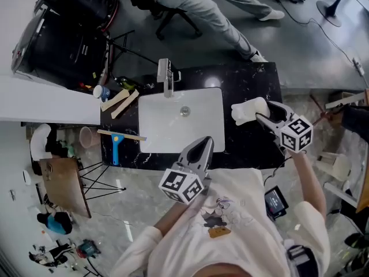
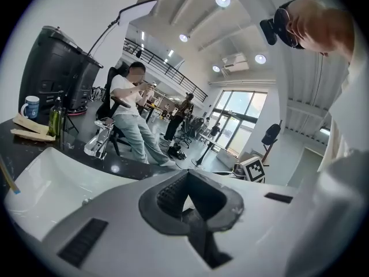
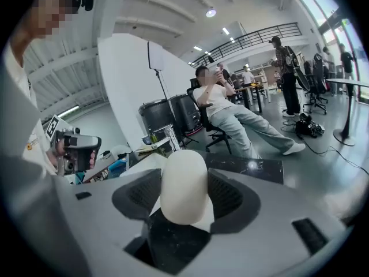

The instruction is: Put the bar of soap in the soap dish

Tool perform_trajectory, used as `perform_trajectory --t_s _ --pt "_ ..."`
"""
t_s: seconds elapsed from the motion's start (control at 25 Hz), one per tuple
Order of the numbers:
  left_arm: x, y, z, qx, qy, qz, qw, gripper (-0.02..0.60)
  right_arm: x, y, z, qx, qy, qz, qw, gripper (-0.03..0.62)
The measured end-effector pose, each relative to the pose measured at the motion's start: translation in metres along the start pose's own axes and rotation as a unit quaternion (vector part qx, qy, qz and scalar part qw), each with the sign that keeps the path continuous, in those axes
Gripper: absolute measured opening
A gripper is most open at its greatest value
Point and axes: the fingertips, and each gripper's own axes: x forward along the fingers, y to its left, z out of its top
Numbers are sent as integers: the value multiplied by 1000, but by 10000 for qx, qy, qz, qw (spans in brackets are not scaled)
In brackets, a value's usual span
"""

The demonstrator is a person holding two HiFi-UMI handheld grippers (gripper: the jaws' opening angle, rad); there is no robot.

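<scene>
Your right hand-held gripper (image 3: 184, 196) is pinching the soap (image 3: 183, 175). Pads sit on its two long flanks, the rounded end sticks out past the tips, and the jaws stand wide because the bar is fat. It's over the black surface (image 1: 248, 79), just right of the sink (image 1: 173, 133). Can't tell if it's clear of the surface. Left hand-held gripper (image 1: 202, 148): jaws together, empty, at the sink's front edge.

Handling, my read: the bar is rigid, smooth, rounded and light. It looks dry, but a hard curved face on ribbed pads can squirt out if you squeeze harder or tip the nose down. A hold across the middle of the bar is the right one, so don't creep toward the end. It won't shatter, but it may dent or skid if dropped on stone.

Dish: can't pick it out in any view. A white patch shows under the bar in the right gripper view; dish or sink, can't say. Locate it first, then lower the bar flat and release low.
</scene>
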Motion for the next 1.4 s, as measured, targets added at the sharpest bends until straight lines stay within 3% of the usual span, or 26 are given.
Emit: perform_trajectory --t_s 0.2,0.36,0.56,0.76,0.96,1.2,1.4 --pt "9 12 11 44 23 15 10000 6 17 -12 11 -554 344 30 9979 261" --pt "11 10 5 -33 92 -6 10000 6 23 -17 6 -1170 852 166 9893 261" --pt "11 13 3 -8 123 33 9999 6 35 -19 -3 -1857 1460 500 9704 261" --pt "11 12 4 27 108 50 9999 6 48 -13 -13 -2500 2045 830 9428 261" --pt "9 12 3 16 111 91 9999 6 51 -10 -34 -3243 2708 1087 8998 261" --pt "9 12 4 10 118 119 9999 6 56 -7 -52 -4235 3407 1384 8279 261" --pt "9 13 4 -3 99 173 9998 6 64 -10 -65 -4603 3941 1515 7809 261"
